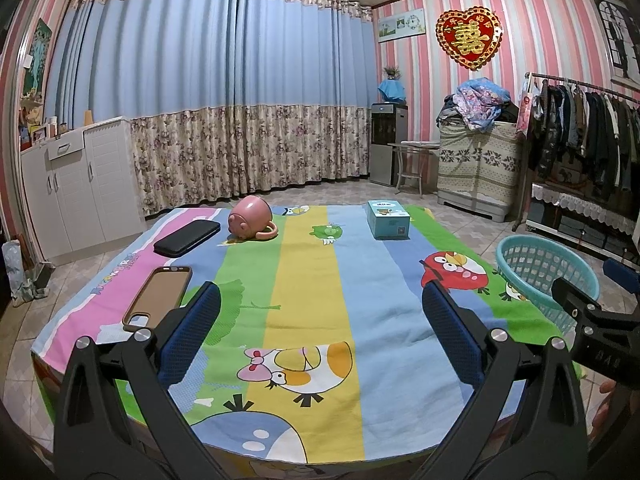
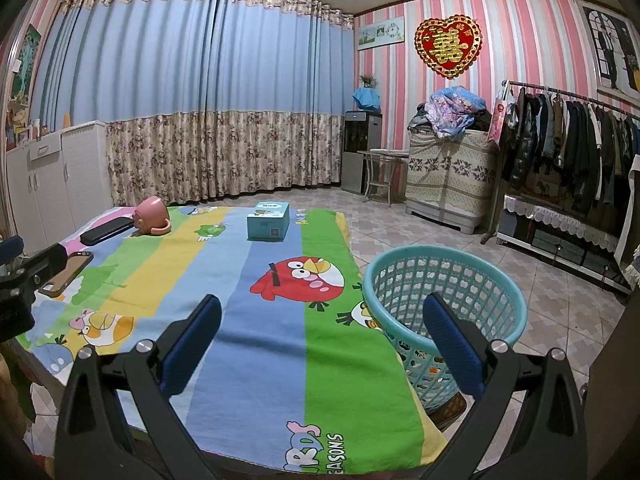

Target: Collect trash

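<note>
A turquoise mesh basket (image 2: 444, 296) stands off the table's right edge, also seen in the left wrist view as the basket (image 1: 540, 276). My left gripper (image 1: 320, 300) hangs open over the near middle of the cartoon tablecloth (image 1: 312, 280), nothing between its blue pads. My right gripper (image 2: 322, 312) is open too, its left finger over the cloth and its right finger (image 2: 452, 344) in front of the basket. On the cloth lie a pink mug (image 1: 250, 218) on its side, a black case (image 1: 187, 237), a brown phone case (image 1: 158, 298) and a blue tissue box (image 1: 388, 219).
The table's near and right edges drop to tiled floor (image 2: 560, 304). White cabinets (image 1: 76, 188) stand at the left, curtains behind. A clothes rack (image 2: 572, 148), a covered cabinet (image 2: 452, 176) and a water dispenser (image 2: 360, 152) line the right side.
</note>
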{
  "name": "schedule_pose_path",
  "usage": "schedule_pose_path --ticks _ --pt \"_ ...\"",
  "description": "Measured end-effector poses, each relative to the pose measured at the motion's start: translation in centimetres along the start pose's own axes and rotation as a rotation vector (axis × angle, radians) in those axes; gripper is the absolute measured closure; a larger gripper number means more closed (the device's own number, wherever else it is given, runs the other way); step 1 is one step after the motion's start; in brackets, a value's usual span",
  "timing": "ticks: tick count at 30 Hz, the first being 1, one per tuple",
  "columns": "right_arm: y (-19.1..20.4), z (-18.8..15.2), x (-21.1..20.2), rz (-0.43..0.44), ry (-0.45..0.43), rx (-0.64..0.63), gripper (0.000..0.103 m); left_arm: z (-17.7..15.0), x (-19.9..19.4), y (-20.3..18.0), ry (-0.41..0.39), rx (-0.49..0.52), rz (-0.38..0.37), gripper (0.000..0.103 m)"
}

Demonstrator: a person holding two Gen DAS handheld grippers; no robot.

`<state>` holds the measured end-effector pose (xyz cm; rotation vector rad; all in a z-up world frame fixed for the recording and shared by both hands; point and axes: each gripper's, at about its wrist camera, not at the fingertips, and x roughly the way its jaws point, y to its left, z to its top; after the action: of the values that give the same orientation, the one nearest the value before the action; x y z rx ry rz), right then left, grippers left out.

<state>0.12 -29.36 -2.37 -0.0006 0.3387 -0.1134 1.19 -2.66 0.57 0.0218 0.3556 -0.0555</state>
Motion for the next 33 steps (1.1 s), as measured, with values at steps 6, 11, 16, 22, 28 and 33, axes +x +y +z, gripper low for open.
schedule_pose_path --ticks 6,11,16,22,28,33 --pt "-0.21 -0.11 -0.03 0.003 0.002 0.0 0.005 -0.08 0.1 0.29 0.0 -0.003 0.0 0.006" --pt "-0.1 -0.36 0.0 0.004 0.001 -0.007 0.005 -0.08 0.07 0.26 -0.001 -0.001 -0.001 0.005" --pt "-0.11 -0.37 -0.01 0.004 0.002 -0.006 0.005 -0.13 0.11 0.36 -0.001 -0.001 0.0 0.006" --pt "-0.12 -0.35 -0.01 0.004 0.001 -0.008 0.005 -0.25 0.14 0.51 -0.002 0.0 0.002 0.005" --pt "-0.08 -0.31 0.02 0.004 0.002 -0.006 0.005 -0.5 -0.06 0.66 -0.016 0.018 0.001 0.005" --pt "-0.04 -0.27 0.07 0.004 0.003 -0.007 0.005 -0.43 -0.32 0.69 -0.019 0.019 -0.004 0.006"
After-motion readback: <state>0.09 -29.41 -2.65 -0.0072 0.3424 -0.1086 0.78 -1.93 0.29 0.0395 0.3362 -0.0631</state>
